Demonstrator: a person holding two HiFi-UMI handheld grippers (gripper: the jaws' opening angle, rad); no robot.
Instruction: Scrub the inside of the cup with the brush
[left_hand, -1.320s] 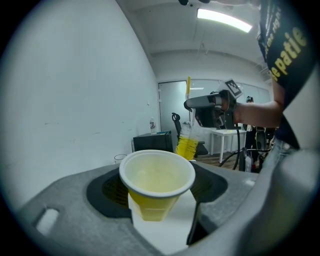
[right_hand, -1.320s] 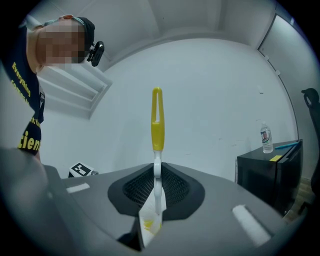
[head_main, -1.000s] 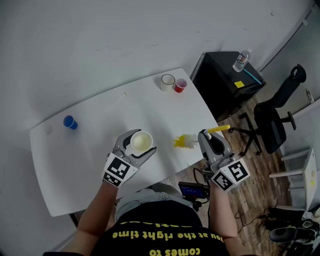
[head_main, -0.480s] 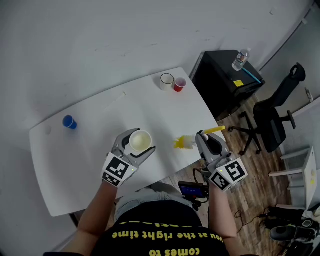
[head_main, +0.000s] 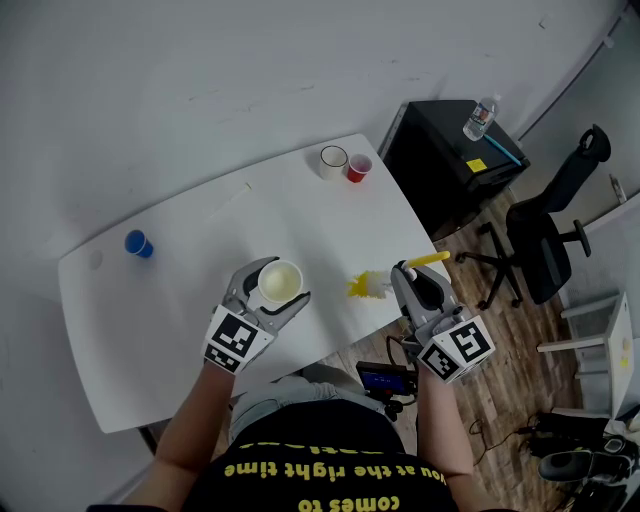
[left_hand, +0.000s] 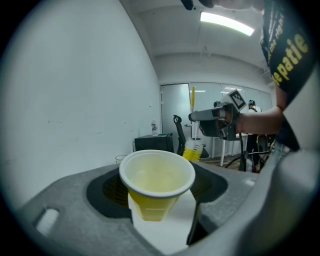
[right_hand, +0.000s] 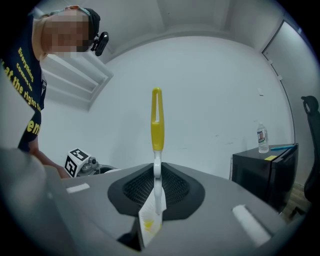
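A yellow plastic cup (head_main: 282, 282) sits between the jaws of my left gripper (head_main: 272, 288), which is shut on its body above the white table (head_main: 170, 300). The cup's mouth faces up, and the cup (left_hand: 157, 180) looks bare inside. My right gripper (head_main: 412, 276) is shut on the thin white shaft (right_hand: 158, 186) of a brush. Its yellow handle (right_hand: 157, 120) sticks out past the jaws. The yellow and white bristle head (head_main: 367, 285) points left toward the cup but stays apart from it, to the cup's right. In the left gripper view the bristles (left_hand: 193, 150) hang beyond the cup's rim.
A blue cup (head_main: 138, 244) stands at the table's far left. A clear cup (head_main: 334, 160) and a red cup (head_main: 359, 169) stand at the far right corner. Off the table's right edge are a black cabinet (head_main: 450, 170) with a water bottle (head_main: 479, 120) and an office chair (head_main: 555, 240).
My right gripper and the brush have drifted slightly left and toward me. The left gripper and cup have barely moved.
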